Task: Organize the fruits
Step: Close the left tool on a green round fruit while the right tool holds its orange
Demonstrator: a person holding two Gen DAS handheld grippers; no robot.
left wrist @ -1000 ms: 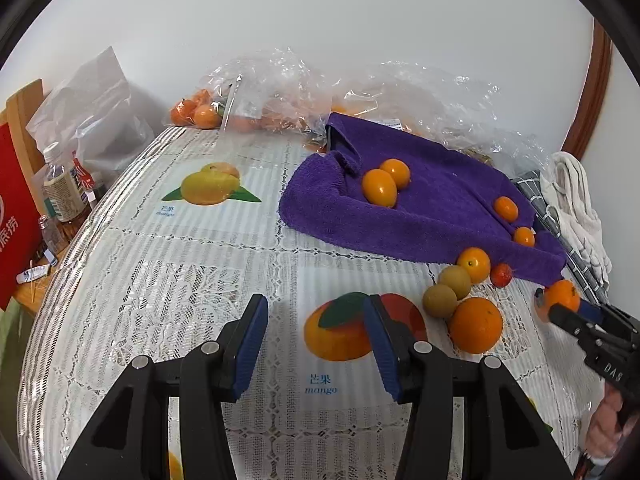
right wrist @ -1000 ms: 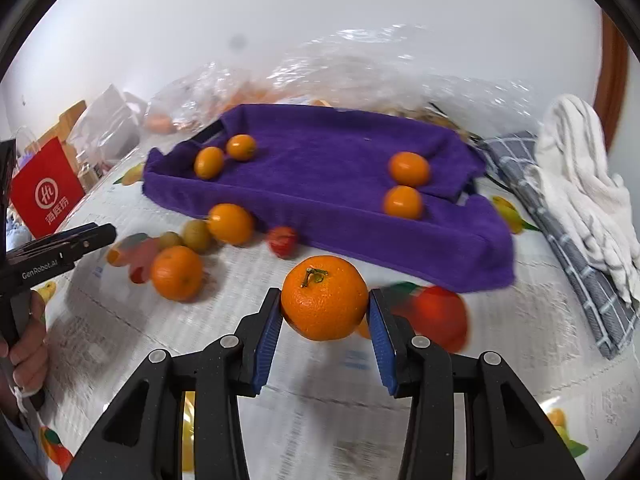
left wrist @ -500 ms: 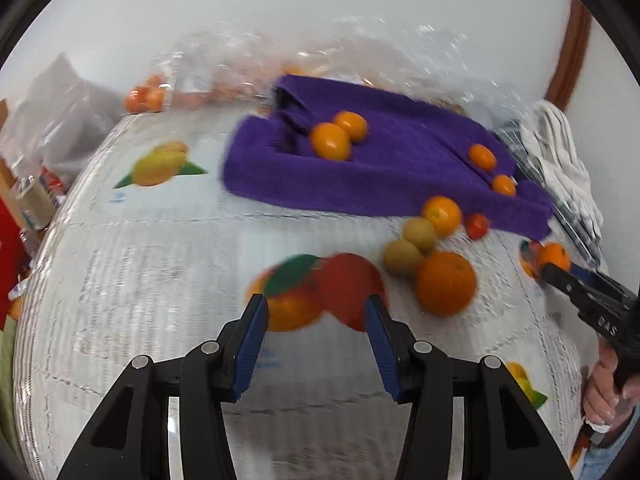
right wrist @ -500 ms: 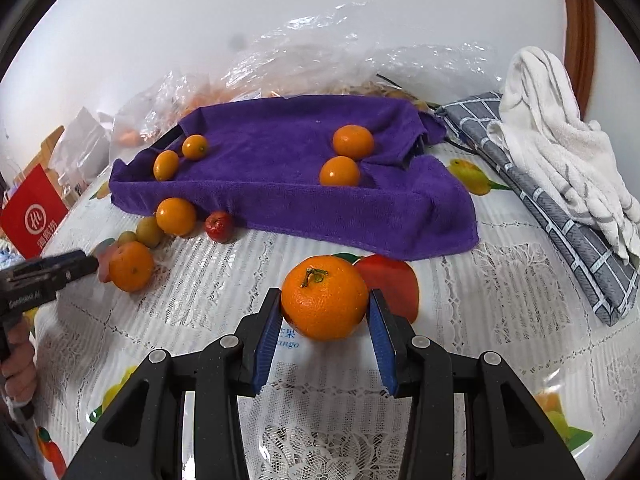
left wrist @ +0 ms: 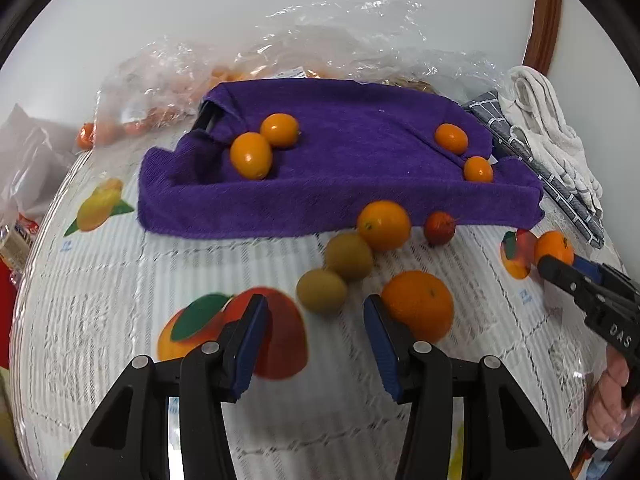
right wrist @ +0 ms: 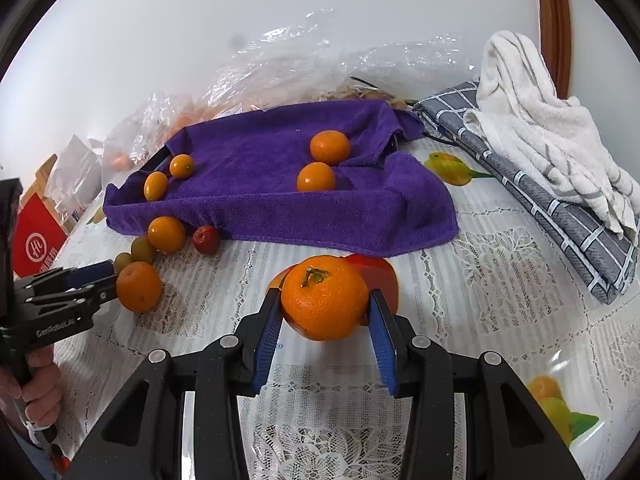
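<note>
My right gripper (right wrist: pixel 324 322) is shut on a large orange (right wrist: pixel 325 298), held above the lace tablecloth in front of the purple towel (right wrist: pixel 260 204). Several small oranges lie on that towel (left wrist: pixel 340 160). My left gripper (left wrist: pixel 316 344) is open with nothing between its blue pads. Just ahead of it sits a green fruit (left wrist: pixel 321 291); another large orange (left wrist: pixel 418 306) lies beside its right finger. A second green fruit (left wrist: pixel 349 255), a mid-size orange (left wrist: pixel 383 225) and a small red fruit (left wrist: pixel 439 228) lie by the towel's front edge.
Clear plastic bags (left wrist: pixel 320 48) with more fruit are piled behind the towel. A grey checked cloth (right wrist: pixel 560 208) under a white towel (right wrist: pixel 540 120) lies at the right. A red box (right wrist: pixel 34 240) stands at the left table edge.
My left gripper has swung right across the table, from the printed mango to the loose fruit cluster. The right gripper still holds its orange and has shifted slightly and rolled.
</note>
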